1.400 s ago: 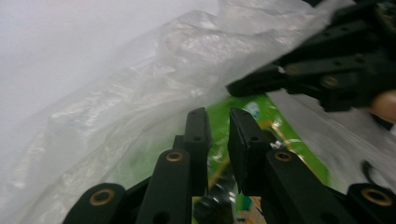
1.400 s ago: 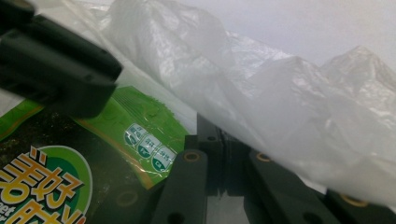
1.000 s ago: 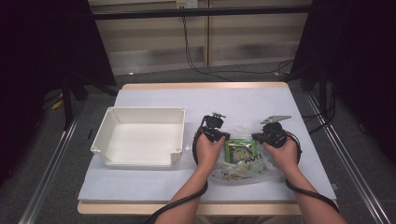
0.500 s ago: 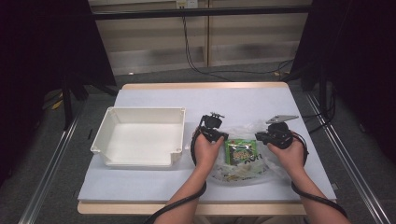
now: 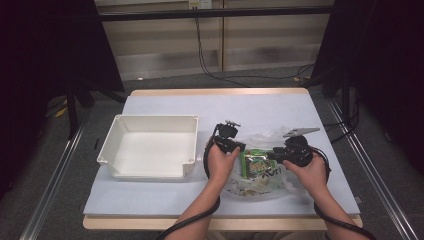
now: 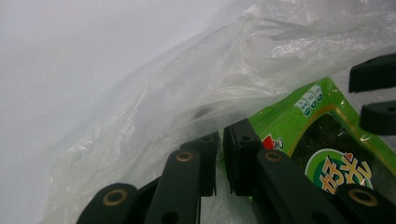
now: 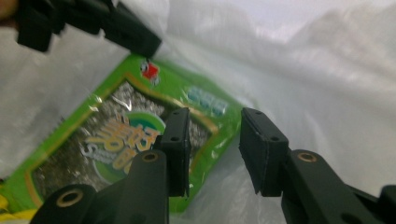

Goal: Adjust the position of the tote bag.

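A clear plastic bag (image 5: 260,187) lies on the table with a green snack packet (image 5: 257,164) inside it. My left gripper (image 5: 239,148) holds the bag's left edge. In the left gripper view its jaws (image 6: 219,158) stand nearly together, pinching the bag's film (image 6: 187,93) beside the packet (image 6: 327,140). My right gripper (image 5: 273,156) is at the bag's right side. Its jaws (image 7: 215,140) have just been opening and now stand apart over the packet (image 7: 107,135), with nothing pressed between them. The bag's film (image 7: 303,70) lies behind them.
An empty white tray (image 5: 155,118) sits at the left of the pale table (image 5: 250,105). Metal rails run along both sides of the table. Cables cross the floor beyond its far edge.
My right gripper has drawn a little to the right, away from the left one, and its jaws have parted. The left hand has stayed in place on the bag.
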